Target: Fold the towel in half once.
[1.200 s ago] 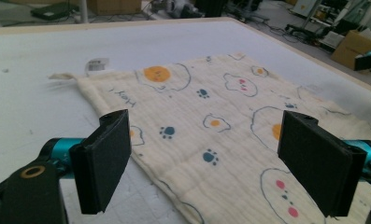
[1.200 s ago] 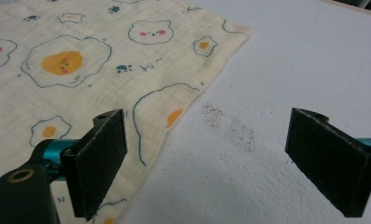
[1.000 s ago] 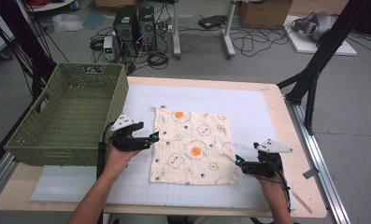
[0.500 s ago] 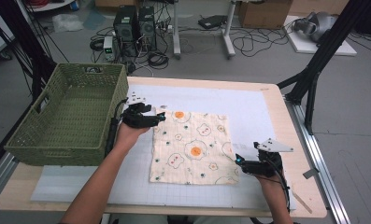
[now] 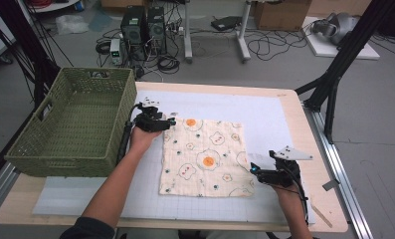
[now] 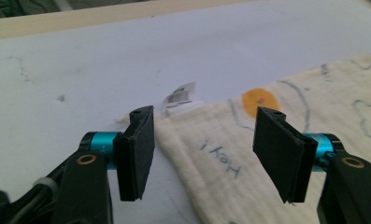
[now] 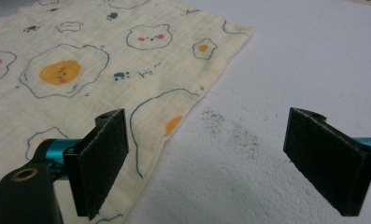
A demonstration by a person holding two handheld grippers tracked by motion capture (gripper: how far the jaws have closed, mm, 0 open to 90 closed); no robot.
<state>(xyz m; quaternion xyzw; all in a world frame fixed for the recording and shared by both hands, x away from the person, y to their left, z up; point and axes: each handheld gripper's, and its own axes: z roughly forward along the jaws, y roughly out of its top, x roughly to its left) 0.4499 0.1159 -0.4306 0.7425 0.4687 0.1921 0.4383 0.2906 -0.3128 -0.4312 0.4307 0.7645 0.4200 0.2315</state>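
— So, where's the cloth (image 5: 205, 158)?

— Middle of the high view, spread flat on the white mat (image 5: 264, 114). Cream, printed with fried eggs and little bears. A small white tag (image 6: 179, 95) sticks out at its far-left corner.

— And the left gripper (image 5: 171, 119)?

— Right at that upper-left corner of the cloth, a bit left of centre in the frame. In the left gripper view its jaws straddle the cloth's edge near the tag, one over the bare mat and one over the fabric. They have just been closing, yet there's a clear gap on both sides; the pads aren't pressing on anything. The cloth lies between them, flat and unpinched.

— The right gripper (image 5: 253, 170)?

— Lower right of the high view, just beside the cloth's lower-right corner. In the right gripper view its jaws stand wide apart: the left one hangs over the cloth's edge, the right one over the mat, above a faint brownish smudge. It has hold of nothing.

— What else is around?

— A green woven basket (image 5: 60, 149) sits at the left of the frame, on the table's (image 5: 319, 199) left end, just beside the left hand. Past the table's far edge, computer towers (image 5: 145, 25) and loose cables lie on the floor at the top.
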